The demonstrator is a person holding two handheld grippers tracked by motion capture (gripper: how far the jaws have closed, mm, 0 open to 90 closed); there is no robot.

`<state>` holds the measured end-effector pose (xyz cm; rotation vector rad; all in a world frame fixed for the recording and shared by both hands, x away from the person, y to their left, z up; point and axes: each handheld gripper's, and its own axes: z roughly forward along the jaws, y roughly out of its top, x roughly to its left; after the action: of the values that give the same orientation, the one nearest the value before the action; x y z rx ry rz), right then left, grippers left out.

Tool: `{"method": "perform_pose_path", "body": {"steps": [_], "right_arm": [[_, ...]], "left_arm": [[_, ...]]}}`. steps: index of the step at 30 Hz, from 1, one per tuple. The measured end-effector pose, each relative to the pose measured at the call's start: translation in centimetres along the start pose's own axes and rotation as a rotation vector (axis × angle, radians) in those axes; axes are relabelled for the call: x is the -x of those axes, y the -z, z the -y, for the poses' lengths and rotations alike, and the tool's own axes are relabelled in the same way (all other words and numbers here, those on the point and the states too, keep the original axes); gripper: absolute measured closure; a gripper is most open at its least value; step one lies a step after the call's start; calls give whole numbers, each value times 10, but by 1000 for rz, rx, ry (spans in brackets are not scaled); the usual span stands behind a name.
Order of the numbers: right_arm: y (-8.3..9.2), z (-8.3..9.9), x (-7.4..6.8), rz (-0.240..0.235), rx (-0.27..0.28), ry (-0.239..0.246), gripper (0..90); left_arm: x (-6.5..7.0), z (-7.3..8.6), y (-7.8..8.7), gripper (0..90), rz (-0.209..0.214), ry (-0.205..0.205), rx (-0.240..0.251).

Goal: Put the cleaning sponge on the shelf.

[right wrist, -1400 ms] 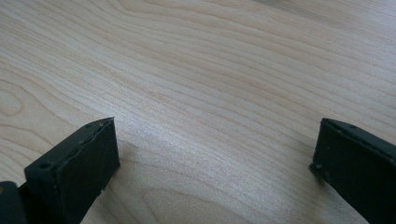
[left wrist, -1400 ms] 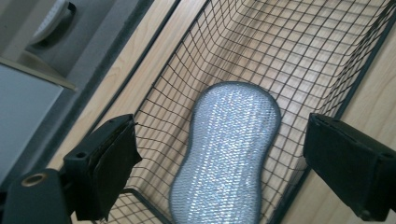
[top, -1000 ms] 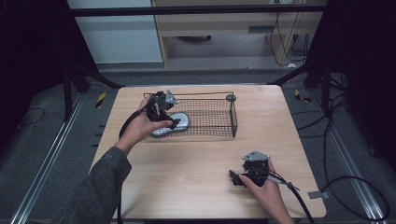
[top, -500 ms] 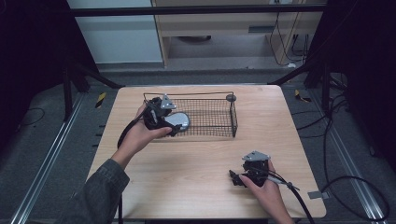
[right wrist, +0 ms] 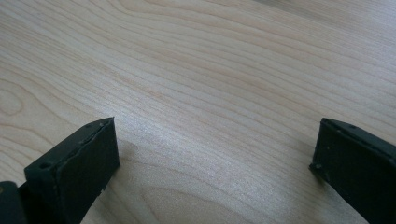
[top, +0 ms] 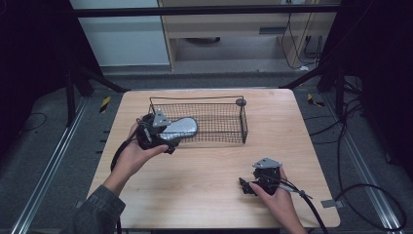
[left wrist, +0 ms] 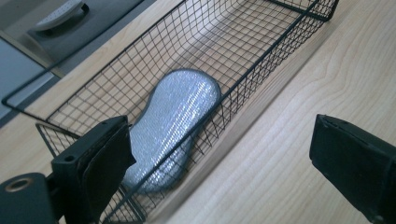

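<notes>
The left hand-held gripper (left wrist: pixel 219 154), its jaws just opened and released, hovers beside the black wire mesh basket (top: pixel 229 100) holding the oblong silvery-grey sponge pad (left wrist: pixel 173 126), while the right hand-held gripper (right wrist: pixel 215 163) gapes over the light wooden bench (top: pixel 195 190).

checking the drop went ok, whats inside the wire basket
A silvery grey pad lies flat on the floor of the wire basket, at one end. The rest of the basket floor looks bare. The pad's near end is partly covered by a hand-held gripper jaw.
</notes>
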<state>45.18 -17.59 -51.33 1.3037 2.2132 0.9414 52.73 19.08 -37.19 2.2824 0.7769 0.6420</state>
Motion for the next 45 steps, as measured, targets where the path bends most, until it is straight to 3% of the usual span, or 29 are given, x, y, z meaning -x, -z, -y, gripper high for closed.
{"method": "perform_pose_path", "body": {"steps": [13,22,25,28,30,39,45], "right_arm": [[0,0,0,0,0,0,6],[0,0,0,0,0,0,7],[0,0,0,-1,0,0,6],[0,0,0,-1,0,0,6],[0,0,0,1,0,5,6],[0,0,0,-2,0,4,6],[0,0,0,-2,0,4,6]], "left_arm": [[1,44,13,53,-53,48,-6],[9,82,9,58,-31,145,11],[13,95,8,59,-31,141,-15],[15,109,6,58,-38,167,-25],[13,117,2,56,-44,170,-56],[-10,148,-12,53,-73,276,-96],[-23,161,-16,46,-97,332,-92]]}}
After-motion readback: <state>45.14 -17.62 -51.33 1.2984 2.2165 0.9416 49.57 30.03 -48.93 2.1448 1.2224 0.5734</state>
